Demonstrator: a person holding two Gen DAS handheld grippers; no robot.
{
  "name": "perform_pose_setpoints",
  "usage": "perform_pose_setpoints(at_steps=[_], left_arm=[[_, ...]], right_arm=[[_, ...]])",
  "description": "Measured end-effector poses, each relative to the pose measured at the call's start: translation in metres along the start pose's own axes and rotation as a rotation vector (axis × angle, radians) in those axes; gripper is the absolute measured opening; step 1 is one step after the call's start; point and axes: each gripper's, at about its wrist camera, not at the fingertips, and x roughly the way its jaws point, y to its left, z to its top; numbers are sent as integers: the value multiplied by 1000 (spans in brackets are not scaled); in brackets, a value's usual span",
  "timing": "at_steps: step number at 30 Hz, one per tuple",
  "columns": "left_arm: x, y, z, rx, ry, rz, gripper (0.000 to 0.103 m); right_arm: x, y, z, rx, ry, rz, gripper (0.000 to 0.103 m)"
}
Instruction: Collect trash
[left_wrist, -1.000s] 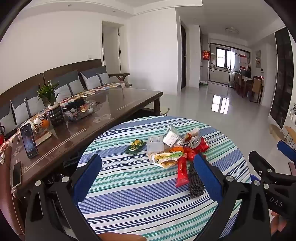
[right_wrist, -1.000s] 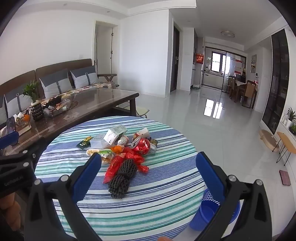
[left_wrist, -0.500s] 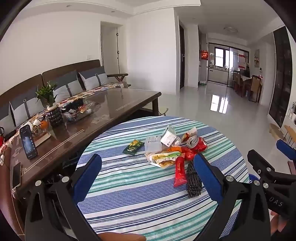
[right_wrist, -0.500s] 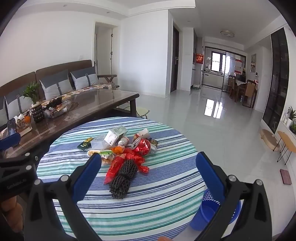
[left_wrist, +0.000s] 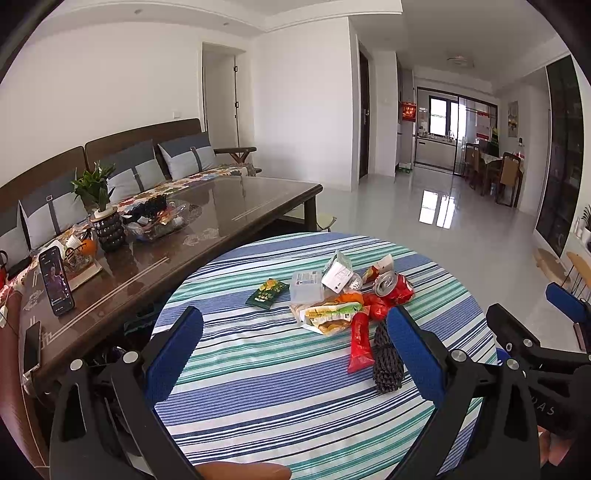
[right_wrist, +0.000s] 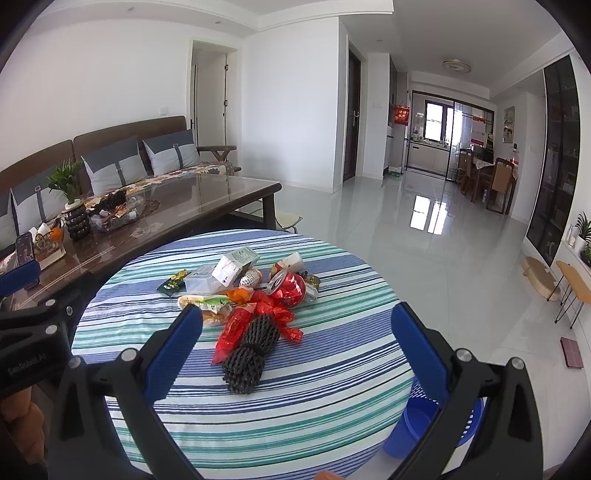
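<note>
the left gripper (left_wrist: 295, 354) is held level, with its two blue-padded fingers spread wide and nothing between them. the right gripper (right_wrist: 299, 354) has the same pose, its jaws also wide apart and holding nothing. the two grippers are side by side, each one visible at the edge of the other's view.

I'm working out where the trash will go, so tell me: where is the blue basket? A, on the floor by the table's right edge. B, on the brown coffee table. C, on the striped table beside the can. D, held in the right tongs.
A: in the right wrist view the blue basket stands on the floor, partly hidden behind the striped table edge and the open right tongs.
</note>
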Motion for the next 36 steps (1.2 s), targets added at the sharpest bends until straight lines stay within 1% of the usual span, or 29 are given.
perform_pose_setpoints(at_steps=[36], left_arm=[[3, -2, -5, 1, 4, -5, 99]], right_arm=[[-2, -1, 0, 4, -3, 4, 98]])
